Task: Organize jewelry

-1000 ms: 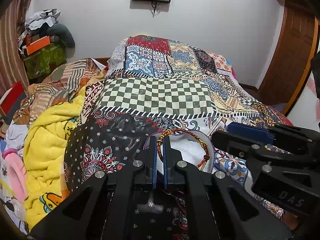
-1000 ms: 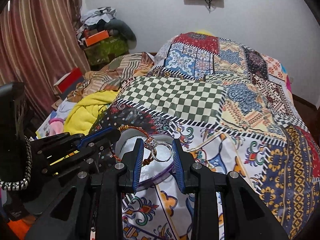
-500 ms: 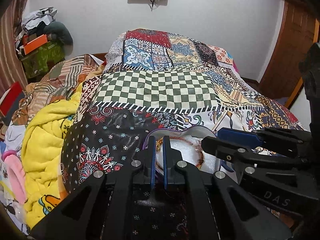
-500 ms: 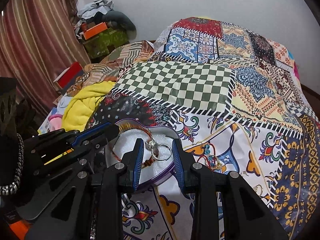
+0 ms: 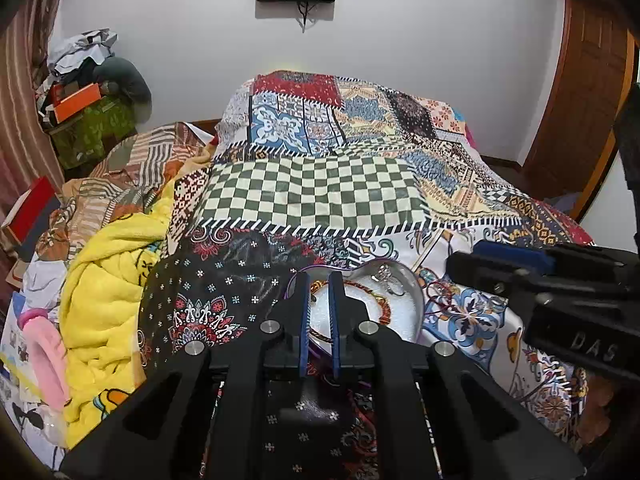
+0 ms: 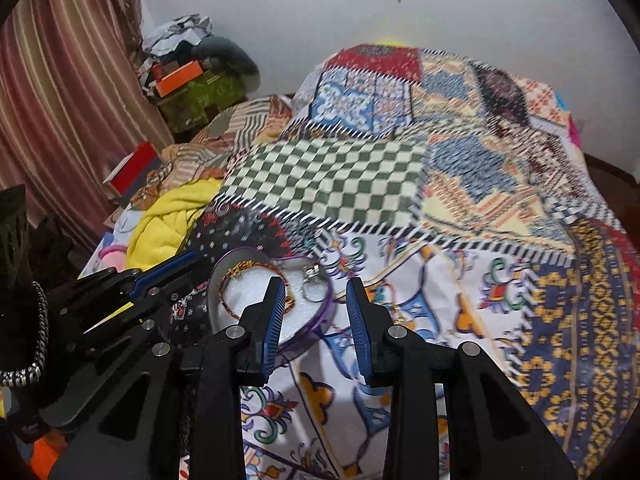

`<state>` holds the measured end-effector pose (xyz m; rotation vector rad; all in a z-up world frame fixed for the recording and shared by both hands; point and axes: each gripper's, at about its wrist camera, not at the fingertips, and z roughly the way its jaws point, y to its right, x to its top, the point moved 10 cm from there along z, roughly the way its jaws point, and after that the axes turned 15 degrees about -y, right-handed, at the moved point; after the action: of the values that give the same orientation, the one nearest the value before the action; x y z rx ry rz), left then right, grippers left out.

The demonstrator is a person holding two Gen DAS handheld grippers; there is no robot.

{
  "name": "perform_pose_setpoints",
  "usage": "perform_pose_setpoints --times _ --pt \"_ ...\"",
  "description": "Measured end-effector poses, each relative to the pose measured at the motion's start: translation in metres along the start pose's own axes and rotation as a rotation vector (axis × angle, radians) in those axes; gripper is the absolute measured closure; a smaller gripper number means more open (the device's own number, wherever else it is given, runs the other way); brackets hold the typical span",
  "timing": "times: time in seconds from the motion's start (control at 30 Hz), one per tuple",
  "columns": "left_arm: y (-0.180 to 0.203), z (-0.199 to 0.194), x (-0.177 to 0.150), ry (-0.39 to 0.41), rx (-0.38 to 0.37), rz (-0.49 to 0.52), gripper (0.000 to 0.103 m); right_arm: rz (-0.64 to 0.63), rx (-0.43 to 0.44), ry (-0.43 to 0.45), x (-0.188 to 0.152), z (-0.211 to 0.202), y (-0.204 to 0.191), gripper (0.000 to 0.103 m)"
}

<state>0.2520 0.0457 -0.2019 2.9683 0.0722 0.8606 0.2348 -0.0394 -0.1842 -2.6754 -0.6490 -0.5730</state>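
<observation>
A heart-shaped jewelry box point(image 5: 404, 280) with a purple rim and white lining lies on the patchwork bedspread; it also shows in the right wrist view point(image 6: 324, 304). A red-and-gold braided bracelet point(image 6: 244, 270) and silver rings point(image 6: 312, 284) lie inside it. My left gripper point(image 5: 319, 280) hovers over the box's left part, its jaws a narrow gap apart, holding nothing. My right gripper point(image 6: 314, 292) is open and empty, just right of the box. Loose jewelry point(image 5: 444, 290) lies on the bedspread right of the box.
A yellow blanket point(image 5: 108, 280) and pink item point(image 5: 44, 344) lie left of the bed. Boxes and clothes point(image 5: 88, 104) are stacked in the far left corner. A wooden door point(image 5: 580, 92) stands at right. A chain bracelet point(image 6: 38, 344) hangs on a black stand.
My left gripper lowered the braided bracelet into the box and let go of it; its jaws parted slightly. My right gripper opened wider and shifted right, off the box.
</observation>
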Motion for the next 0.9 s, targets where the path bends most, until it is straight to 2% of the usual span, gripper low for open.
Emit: perform_pose_setpoints --times 0.13,0.3,0.43,0.67,0.9 --pt "0.007 -0.013 0.001 0.017 -0.01 0.004 0.086 0.02 -0.027 0.033 0.0 -0.018 0.01 0.074" --pt "0.023 -0.027 0.002 0.036 -0.015 0.031 0.083 0.049 -0.058 0.062 -0.005 -0.037 0.026 0.074" --pt "0.037 -0.03 0.0 0.037 -0.031 0.053 0.072 0.072 -0.084 0.073 -0.011 -0.048 0.041 0.074" --pt "0.067 -0.018 -0.007 -0.013 -0.068 0.096 0.072 0.108 -0.111 0.072 -0.026 -0.056 0.066 0.066" --pt "0.092 0.006 -0.02 -0.083 -0.111 0.132 0.072 0.146 -0.122 0.047 -0.04 -0.05 0.091 0.066"
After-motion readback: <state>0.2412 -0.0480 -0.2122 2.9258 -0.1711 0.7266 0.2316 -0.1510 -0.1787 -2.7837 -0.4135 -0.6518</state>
